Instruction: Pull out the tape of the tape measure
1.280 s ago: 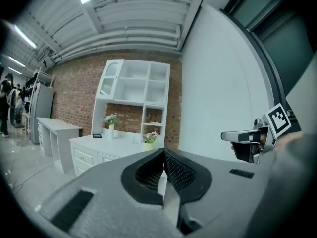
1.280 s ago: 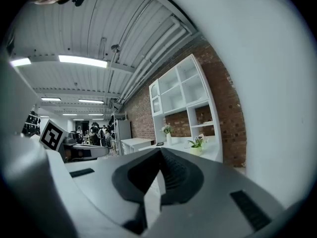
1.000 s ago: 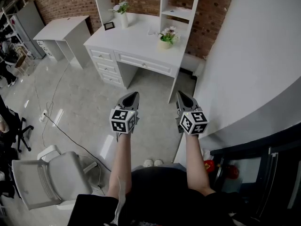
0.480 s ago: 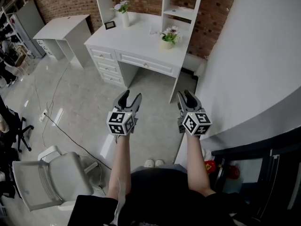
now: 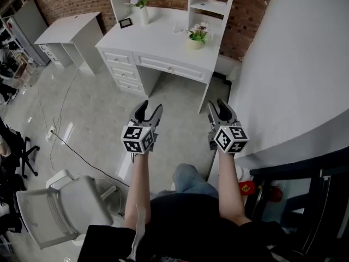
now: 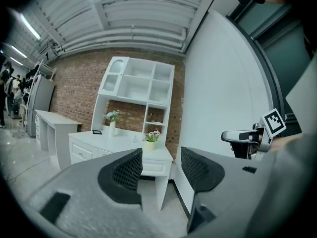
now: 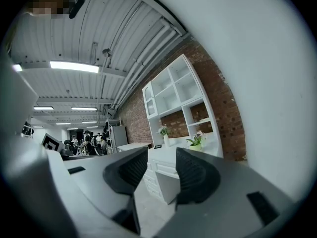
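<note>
No tape measure shows in any view. My left gripper (image 5: 148,107) and right gripper (image 5: 223,106) are held side by side in the air above the floor, pointing at a white desk (image 5: 163,42). Both sets of jaws are opening, and nothing is between them. In the left gripper view the left gripper (image 6: 161,165) frames the desk, and the right gripper (image 6: 250,135) shows at the right. From the right gripper view, the right gripper (image 7: 161,170) also looks toward the desk (image 7: 163,165). On the desk stand a potted plant (image 5: 197,36), a vase of flowers (image 5: 140,7) and a small picture frame (image 5: 126,23).
A curved white wall (image 5: 294,64) runs close along the right. A grey office chair (image 5: 60,206) stands at the lower left, with a cable (image 5: 71,146) across the tiled floor. A small white side table (image 5: 65,31) stands at the far left. Dark glass panels (image 5: 305,201) are at the lower right.
Both grippers' jaws have gone from shut to open. The person has stepped toward the desk, and a knee now shows below the grippers.
</note>
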